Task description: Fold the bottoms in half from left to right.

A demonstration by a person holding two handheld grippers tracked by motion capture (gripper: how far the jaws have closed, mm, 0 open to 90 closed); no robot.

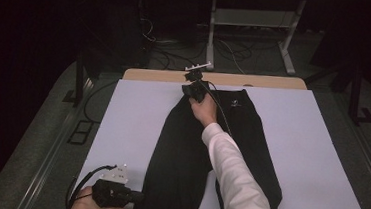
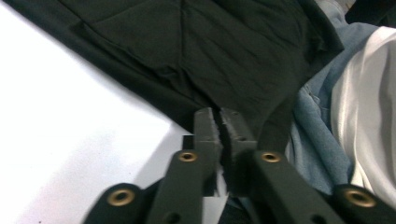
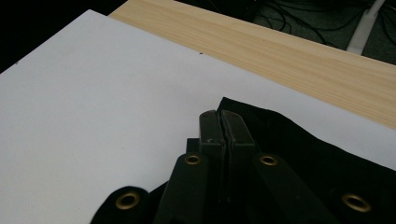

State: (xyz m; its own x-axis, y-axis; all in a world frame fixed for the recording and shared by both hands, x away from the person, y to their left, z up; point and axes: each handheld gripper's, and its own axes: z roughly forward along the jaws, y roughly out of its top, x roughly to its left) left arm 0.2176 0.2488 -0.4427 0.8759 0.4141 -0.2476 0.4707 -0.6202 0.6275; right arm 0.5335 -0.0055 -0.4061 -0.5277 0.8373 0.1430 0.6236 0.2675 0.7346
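A long black garment (image 1: 180, 149) lies lengthwise on a white sheet (image 1: 133, 110), running from the far edge to the near edge. My left gripper (image 1: 138, 197) sits at the near left of the garment. In the left gripper view its jaws (image 2: 218, 114) are pressed together on the edge of the black cloth (image 2: 210, 46). My right gripper (image 1: 190, 87) is at the garment's far left corner, held by a hand in a white sleeve (image 1: 233, 173). In the right gripper view its jaws (image 3: 219, 116) are shut at the corner of the cloth (image 3: 299, 154).
The white sheet covers a light wooden table (image 1: 165, 76), whose bare strip (image 3: 280, 51) runs along the far edge. Beyond it are a white desk frame (image 1: 252, 24) and cables on the floor. The person's blue jeans (image 2: 317, 140) show close beside the left gripper.
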